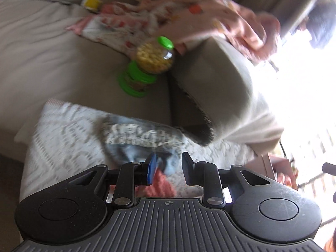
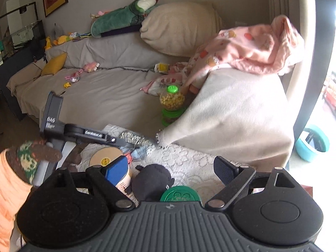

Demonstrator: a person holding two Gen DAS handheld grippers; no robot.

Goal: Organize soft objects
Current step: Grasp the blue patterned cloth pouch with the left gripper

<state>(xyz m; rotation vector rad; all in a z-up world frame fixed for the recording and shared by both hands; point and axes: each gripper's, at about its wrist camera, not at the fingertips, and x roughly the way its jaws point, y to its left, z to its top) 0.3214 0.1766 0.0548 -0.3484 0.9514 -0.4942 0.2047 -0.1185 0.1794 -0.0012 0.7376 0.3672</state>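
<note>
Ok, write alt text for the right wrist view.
The open right gripper hovers over a lace-covered table, above a dark plush toy and a green lid. To its left, the left gripper reaches toward a blue cloth. Behind stands a sofa with a pink blanket and a snack jar.

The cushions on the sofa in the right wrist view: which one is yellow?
The small cushion at the sofa's far left end is yellow. The big pillow leaning on the backrest is beige and much larger.
</note>
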